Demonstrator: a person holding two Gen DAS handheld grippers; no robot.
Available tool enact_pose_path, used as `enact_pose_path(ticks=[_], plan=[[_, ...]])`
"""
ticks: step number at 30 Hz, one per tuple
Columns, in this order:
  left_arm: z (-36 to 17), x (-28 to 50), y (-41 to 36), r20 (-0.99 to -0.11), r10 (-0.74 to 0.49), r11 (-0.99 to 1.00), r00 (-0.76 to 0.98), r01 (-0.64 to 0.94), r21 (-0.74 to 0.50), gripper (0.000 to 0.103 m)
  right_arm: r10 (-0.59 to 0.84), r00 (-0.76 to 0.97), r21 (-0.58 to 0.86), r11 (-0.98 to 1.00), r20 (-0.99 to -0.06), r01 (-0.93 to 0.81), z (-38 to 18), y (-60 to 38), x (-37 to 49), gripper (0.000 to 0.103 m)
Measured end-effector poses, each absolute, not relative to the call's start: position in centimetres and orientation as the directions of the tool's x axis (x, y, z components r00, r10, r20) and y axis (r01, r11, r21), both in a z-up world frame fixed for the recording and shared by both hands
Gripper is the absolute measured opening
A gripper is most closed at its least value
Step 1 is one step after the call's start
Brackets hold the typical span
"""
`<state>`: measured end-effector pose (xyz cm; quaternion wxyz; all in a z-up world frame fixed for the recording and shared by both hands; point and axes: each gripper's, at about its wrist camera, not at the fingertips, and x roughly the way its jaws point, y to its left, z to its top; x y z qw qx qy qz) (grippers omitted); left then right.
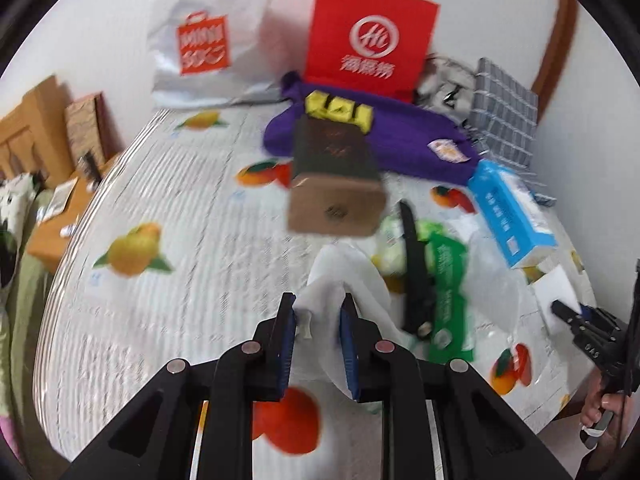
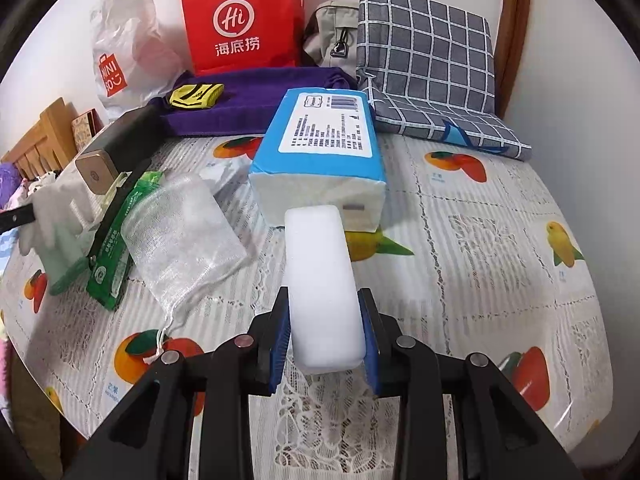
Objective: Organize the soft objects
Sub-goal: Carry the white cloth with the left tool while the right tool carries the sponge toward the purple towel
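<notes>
The right gripper (image 2: 325, 342) is clamped on a white foam block (image 2: 322, 280), its blue pads pressing the block's two long sides near the end closest to the camera, so that the block sticks forward and up out of the jaws, lifted off the fruit-print tablecloth (image 2: 480, 240); just past the block's far end lies a blue tissue pack (image 2: 320, 148), label side up; to the left of the block, apart from it, a white mesh pouch (image 2: 184, 232) lies flat beside a green packet (image 2: 120, 240). The left gripper (image 1: 318, 320) is closed on a soft white cloth (image 1: 340, 280), the bunched fabric pinched between its pads and spilling out forward and below them; beyond the cloth lie a brown box (image 1: 336, 184) and, further back, a purple garment (image 1: 400, 136) with a yellow item (image 1: 338, 110) on it; a red paper bag (image 1: 368, 36) and a white plastic bag (image 1: 208, 36) stand against the wall; a grey checked cushion (image 2: 428, 60) leans in the right corner.
</notes>
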<state>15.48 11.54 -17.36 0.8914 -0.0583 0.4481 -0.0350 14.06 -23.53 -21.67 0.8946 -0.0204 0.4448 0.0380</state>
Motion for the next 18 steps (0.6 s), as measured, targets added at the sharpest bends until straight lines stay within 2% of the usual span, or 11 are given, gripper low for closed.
enact_pose_path(ticks=[3, 5, 6, 7, 8, 10, 14, 18], plan=[[-18.9, 15.5, 12.5, -0.823, -0.129, 0.984, 0.553, -0.032, -0.176, 0.024, 0.048, 0.596, -0.005, 0.996, -0.802, -0.087, -21.8, -23.4, 13.9, 0.032], [-19.6, 15.5, 13.2, -0.824, -0.178, 0.967, 0.538, -0.058, -0.247, 0.045, 0.045, 0.594, -0.013, 0.996, -0.803, -0.093, -21.8, -23.2, 13.8, 0.032], [-19.7, 15.5, 13.3, -0.818, -0.193, 0.961, 0.542, -0.064, -0.269, 0.049, 0.041, 0.596, -0.021, 0.995, -0.802, -0.096, -21.7, -23.0, 13.6, 0.032], [-19.6, 15.5, 13.3, -0.807, -0.21, 0.956, 0.552, -0.057, -0.287, 0.058, 0.04, 0.597, -0.023, 0.995, -0.802, -0.098, -21.7, -23.0, 13.6, 0.032], [-19.5, 15.5, 13.1, -0.801, -0.215, 0.955, 0.559, -0.05, -0.291, 0.073, 0.041, 0.595, -0.023, 0.995, -0.802, -0.099, -21.7, -23.0, 13.5, 0.032], [-19.1, 15.6, 12.4, -0.787, -0.212, 0.958, 0.579, -0.037, -0.285, 0.088, 0.039, 0.593, -0.025, 0.995, -0.804, -0.099, -21.7, -23.0, 13.6, 0.032], [-19.8, 16.6, 10.6, -0.803, -0.199, 0.969, 0.562, -0.008, -0.246, 0.088, 0.036, 0.59, -0.03, 0.994, -0.807, -0.102, -21.8, -22.9, 13.7, 0.032], [-21.8, 17.6, 9.0, -0.85, -0.067, 0.995, 0.523, -0.033, -0.098, 0.088, 0.032, 0.581, -0.036, 0.994, -0.813, -0.105, -22.2, -23.0, 13.8, 0.032]])
